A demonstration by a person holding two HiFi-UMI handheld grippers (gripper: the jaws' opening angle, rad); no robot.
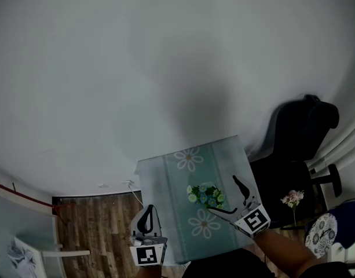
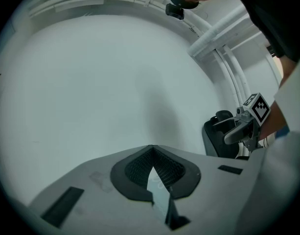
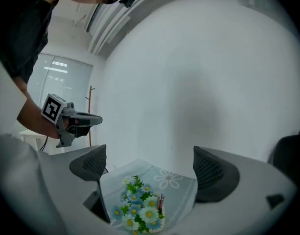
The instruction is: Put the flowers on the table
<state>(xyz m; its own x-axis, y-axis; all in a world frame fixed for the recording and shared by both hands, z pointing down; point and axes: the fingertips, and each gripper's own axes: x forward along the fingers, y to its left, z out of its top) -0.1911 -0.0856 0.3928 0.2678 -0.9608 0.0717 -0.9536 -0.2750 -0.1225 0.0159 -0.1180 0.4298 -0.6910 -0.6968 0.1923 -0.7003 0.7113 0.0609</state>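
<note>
The table (image 1: 165, 178), under a pale green cloth printed with daisies, is the fixed point here. A bunch of blue and white flowers (image 1: 206, 196) lies near its middle, resting on the cloth.

The right gripper (image 1: 228, 197) hovers over the table's right half. Its jaws stand wide apart and hold nothing. In the right gripper view (image 3: 150, 168) the flowers (image 3: 137, 209) show low in the gap between the two pads, ahead of them and nearer the left-hand pad, touched by neither. From this angle the bunch reads as a roundish clump, so no long axis can be made out. A few reddish stalks show at its right edge.

The left gripper (image 1: 147, 216) hangs off the table's left front corner, over the wooden floor. Its own view (image 2: 152, 168) shows the pads pressed together with nothing between them — only a sliver of cloth seen past their lower edge.

A second bunch, the pink flowers (image 1: 292, 198), stands upright well off the table's right side, beside the black chair (image 1: 299, 138). What it stands in cannot be made out.

By the look of it, the blue bunch is already where the task wants it. If the pink flowers are to follow, they lie to the right of the right jaws, on the far side from the table. That gripper is much the nearer one and is already open, while the left has the whole table between it and them.
</note>
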